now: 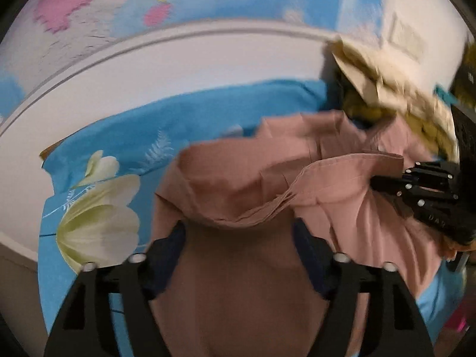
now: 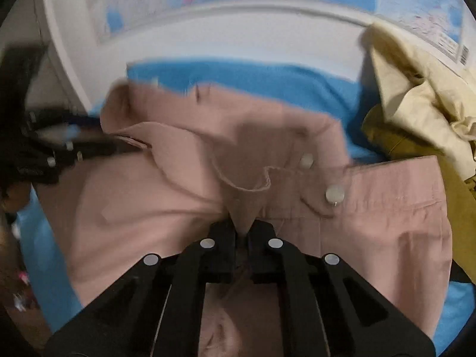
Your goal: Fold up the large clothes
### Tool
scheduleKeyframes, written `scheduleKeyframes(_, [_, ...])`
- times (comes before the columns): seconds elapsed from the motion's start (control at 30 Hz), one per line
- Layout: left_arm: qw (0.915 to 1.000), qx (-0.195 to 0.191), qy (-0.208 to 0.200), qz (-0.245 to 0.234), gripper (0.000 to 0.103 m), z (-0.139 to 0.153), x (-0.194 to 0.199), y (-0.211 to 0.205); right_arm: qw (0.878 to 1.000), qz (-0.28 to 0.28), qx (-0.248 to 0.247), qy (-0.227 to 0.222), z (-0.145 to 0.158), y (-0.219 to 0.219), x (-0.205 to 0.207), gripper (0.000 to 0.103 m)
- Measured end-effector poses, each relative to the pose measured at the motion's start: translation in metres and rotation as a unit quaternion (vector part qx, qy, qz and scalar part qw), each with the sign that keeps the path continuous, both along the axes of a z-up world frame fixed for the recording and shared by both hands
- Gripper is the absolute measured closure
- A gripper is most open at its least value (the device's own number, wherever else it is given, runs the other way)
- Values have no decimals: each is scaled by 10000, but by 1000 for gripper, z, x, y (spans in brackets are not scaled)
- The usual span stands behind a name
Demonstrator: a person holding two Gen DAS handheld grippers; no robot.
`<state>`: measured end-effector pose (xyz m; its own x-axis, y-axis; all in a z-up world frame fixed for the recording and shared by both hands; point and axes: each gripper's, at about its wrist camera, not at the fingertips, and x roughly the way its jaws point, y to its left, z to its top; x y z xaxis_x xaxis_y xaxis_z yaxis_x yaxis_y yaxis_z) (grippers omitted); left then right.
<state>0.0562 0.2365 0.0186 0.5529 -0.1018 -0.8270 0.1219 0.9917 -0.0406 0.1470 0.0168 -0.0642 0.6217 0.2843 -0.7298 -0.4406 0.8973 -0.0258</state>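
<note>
Pinching pink garment – R gripper, L gripper wide

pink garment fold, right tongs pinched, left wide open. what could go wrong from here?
1. The right tongs are shut on only a thin pinch of the pink garment; a pull could slip it free.
2. The left tongs stand open around a bunched pink fold and grip nothing, so that side may sag or crease unevenly.
3. The cream and mustard clothes pile lies right beside the garment and could get dragged along.
</note>
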Motion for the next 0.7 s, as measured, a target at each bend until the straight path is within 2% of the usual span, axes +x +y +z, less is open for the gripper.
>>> scheduleKeyframes(0.07, [9994, -265, -201, 76, 18, 9, -5, 13, 9993, -78, 131, -350, 19, -3, 0, 98])
scheduleKeyframes(0.1, [9992, -309, -241, 98, 18, 11, -6, 14, 9990, -108, 224, -362, 23, -3, 4, 97])
scheduleKeyframes(0.17, [9990, -307, -209, 242, 16, 9, -8, 24, 9997, -146, 160, -142, 13, 0, 19, 97])
scheduleKeyframes(0.23, [9992, -294, -17, 279, 15, -2, -8, 28, 9998, -113, -188, 43, -8, 11, 34, 96])
scheduleKeyframes(0.27, [9992, -235, 104, 302, 15, -9, -7, 28, 9990, -108, -325, 276, -21, 13, 42, 95])
scheduleKeyframes(0.3, [9992, -183, 214, 299, 15, -14, -8, 29, 9985, -148, -307, 427, -26, 14, 45, 90])
scheduleKeyframes(0.37, [9988, -113, 380, 282, 15, -26, -12, 32, 9983, -162, 8, 559, -27, 3, 44, 86])
scheduleKeyframes(0.4, [9988, -124, 384, 287, 15, -29, -15, 33, 9985, -197, 90, 493, -21, -1, 41, 76])
scheduleKeyframes(0.43, [9987, -201, 373, 279, 15, -29, -20, 38, 9991, -204, 190, 316, -9, -8, 31, 59])
scheduleKeyframes(0.5, [9983, -385, 281, 327, 14, -25, -28, 48, 9991, -126, 406, -34, 11, -24, 8, 40])
scheduleKeyframes(0.57, [9973, -639, 130, 333, 12, -20, -40, 58, 9977, -101, 582, -341, 32, -54, -28, 39])
scheduleKeyframes(0.63, [9960, -847, 6, 290, 7, -18, -52, 62, 9965, -222, 692, -415, 37, -76, -51, 29])
scheduleKeyframes(0.7, [9961, -866, -53, 149, 7, -21, -64, 59, 9959, -362, 737, -391, 33, -104, -78, 27])
